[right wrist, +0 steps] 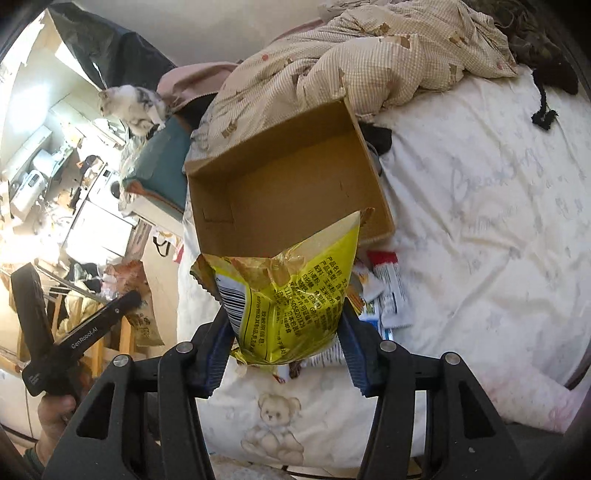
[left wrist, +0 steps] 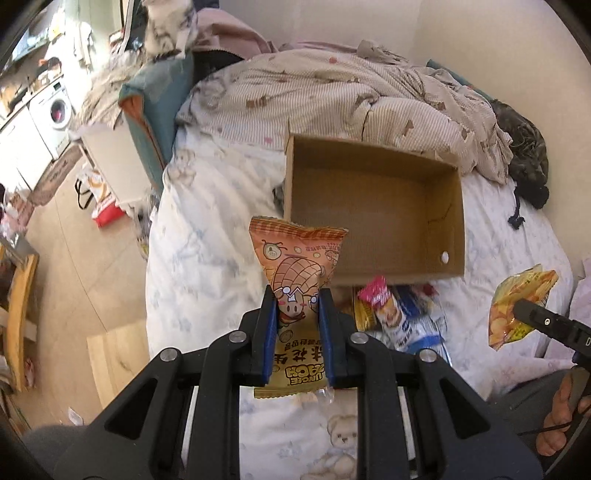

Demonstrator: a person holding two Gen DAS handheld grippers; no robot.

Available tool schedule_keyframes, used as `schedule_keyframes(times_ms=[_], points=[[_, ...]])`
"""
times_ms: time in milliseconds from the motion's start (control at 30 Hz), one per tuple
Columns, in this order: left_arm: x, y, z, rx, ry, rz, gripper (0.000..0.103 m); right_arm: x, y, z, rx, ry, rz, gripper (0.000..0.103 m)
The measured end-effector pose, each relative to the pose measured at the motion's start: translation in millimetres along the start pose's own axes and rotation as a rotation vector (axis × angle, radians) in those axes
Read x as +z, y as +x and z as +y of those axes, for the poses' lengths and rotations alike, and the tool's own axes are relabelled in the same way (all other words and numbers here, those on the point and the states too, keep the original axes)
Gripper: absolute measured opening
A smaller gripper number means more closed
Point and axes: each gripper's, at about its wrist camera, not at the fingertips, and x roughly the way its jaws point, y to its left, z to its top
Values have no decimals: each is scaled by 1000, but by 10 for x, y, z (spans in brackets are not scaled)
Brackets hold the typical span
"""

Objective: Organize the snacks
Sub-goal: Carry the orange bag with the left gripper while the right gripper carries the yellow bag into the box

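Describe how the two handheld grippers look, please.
Both the left gripper and the right gripper have black angular frames with triangular cut-outs, silver round pivot bolts and blue ribbed pads. White "GenRobot.AI" lettering shows on the left one's side in the right wrist view.

A bed (left wrist: 207,236) fills most of both views, covered by a white sheet printed with pale blue script and teddy bears. A rumpled beige checked duvet (left wrist: 332,92) is heaped toward the head end, against a plain cream wall (left wrist: 480,29). A dark tabby cat (left wrist: 524,147) lies curled at the duvet's right edge. At the bed's far left corner stands a teal cushioned chair (left wrist: 155,96) on which a white and grey cat (right wrist: 133,107) sits. Left of the bed, the tan floor (left wrist: 74,229) is sunlit and cluttered. A white washing machine (left wrist: 55,107) stands beyond, beneath a worktop.
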Motion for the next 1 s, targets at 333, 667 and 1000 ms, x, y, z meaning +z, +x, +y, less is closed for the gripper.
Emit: schedule_keyframes(times_ms=[333, 667, 1000], points=[[335, 123, -132, 9, 11, -60, 17, 324, 183, -46, -53, 19, -62, 56], [553, 433, -362, 19, 54, -84, 17, 698, 469, 1, -73, -44, -113, 56], [475, 898, -503, 44, 128, -146, 18, 715, 858, -173, -153, -66, -122, 57]])
